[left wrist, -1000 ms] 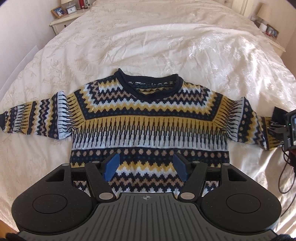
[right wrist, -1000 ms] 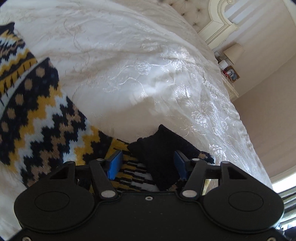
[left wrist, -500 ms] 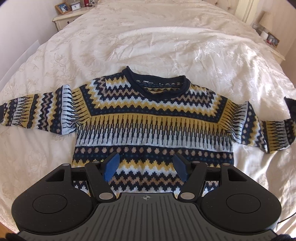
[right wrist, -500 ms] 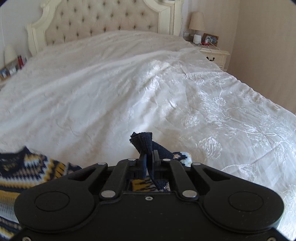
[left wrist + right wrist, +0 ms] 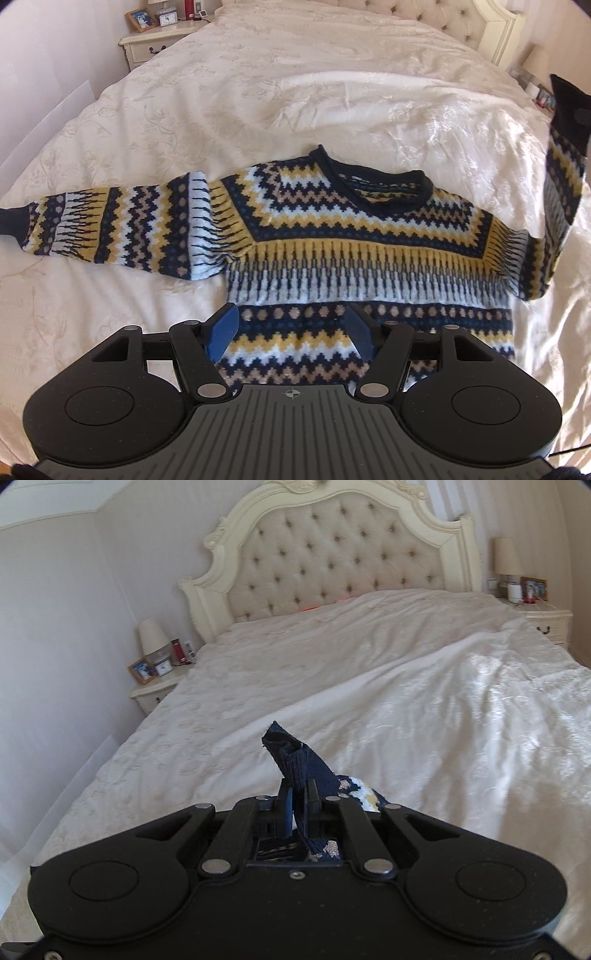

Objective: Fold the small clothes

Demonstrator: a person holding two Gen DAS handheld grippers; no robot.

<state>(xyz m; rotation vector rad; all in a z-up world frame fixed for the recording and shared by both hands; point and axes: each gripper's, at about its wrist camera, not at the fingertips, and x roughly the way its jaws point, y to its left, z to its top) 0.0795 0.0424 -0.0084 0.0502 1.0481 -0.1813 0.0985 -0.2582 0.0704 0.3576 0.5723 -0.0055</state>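
Since a second ago the right gripper (image 5: 295, 805) has pinched the navy cuff (image 5: 291, 753) and raised the right sleeve (image 5: 561, 192) off the bed (image 5: 295, 92). Nearest, the left gripper (image 5: 291, 328) hovers spread above the hem of the flat sweater (image 5: 351, 258); the sleeve must swing leftward across it. No label is legible.

Wide bed (image 5: 332, 85) under cream embroidered quilt; navy-yellow-white zigzag knit sweater (image 5: 332, 258) flat on quilt, toward foot from tufted headboard (image 5: 332, 561).
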